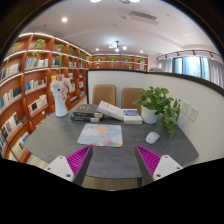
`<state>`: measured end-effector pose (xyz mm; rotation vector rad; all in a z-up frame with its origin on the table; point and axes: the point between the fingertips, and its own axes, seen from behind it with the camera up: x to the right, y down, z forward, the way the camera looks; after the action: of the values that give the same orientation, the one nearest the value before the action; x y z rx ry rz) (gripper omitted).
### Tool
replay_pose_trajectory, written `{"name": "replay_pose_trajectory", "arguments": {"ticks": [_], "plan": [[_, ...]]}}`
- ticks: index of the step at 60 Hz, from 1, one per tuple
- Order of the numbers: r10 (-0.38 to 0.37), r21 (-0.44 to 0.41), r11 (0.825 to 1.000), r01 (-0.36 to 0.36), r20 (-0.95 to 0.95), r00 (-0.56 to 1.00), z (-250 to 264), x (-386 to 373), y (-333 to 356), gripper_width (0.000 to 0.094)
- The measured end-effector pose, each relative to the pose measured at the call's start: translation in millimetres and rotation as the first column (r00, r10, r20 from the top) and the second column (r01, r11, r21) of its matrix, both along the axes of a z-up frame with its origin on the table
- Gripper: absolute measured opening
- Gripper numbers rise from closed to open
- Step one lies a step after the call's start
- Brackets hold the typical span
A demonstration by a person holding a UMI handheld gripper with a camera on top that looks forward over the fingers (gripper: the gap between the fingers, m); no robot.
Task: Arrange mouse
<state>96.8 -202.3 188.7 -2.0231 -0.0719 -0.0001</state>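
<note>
The mouse [152, 137] sits untouched on the grey table [60, 140], right of the mouse pad [101, 134], beside the plant [160, 104]. The gripper [108, 160] hangs back, fingers spread, holding nothing — everything's left to do.

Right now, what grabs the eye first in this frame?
The gripper hangs open above the grey table, nothing between its fingers. Beyond them lie a mousepad and, to its right, a white mouse beside a leafy plant. Books are stacked behind, and wooden shelves fill the left wall.
</note>
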Motion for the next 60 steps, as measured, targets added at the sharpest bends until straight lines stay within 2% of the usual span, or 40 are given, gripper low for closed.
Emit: {"name": "replay_pose_trajectory", "arguments": {"ticks": [6, 15, 27, 39, 49, 60], "plan": [[0.005, -0.023, 1.0, -0.005, 0.0, 1.0, -18.4, 0.4, 2.9, 0.0857], [-0.015, -0.106, 0.994, 0.014, -0.01, 1.0, -62.8, 22.1, -0.3, 0.0859], [-0.099, -0.195, 0.976, 0.1, 0.015, 0.995, -113.4, 95.6, 0.2, 0.086], [-0.173, -0.237, 0.956, 0.174, 0.026, 0.985, -142.6, 168.9, 42.3, 0.086], [-0.17, -0.27, 0.947, 0.175, 0.042, 0.984, -162.6, 205.6, 100.0, 0.0858], [-0.135, -0.319, 0.938, 0.134, 0.019, 0.991, -183.6, 221.0, 162.4, 0.0858]]}}
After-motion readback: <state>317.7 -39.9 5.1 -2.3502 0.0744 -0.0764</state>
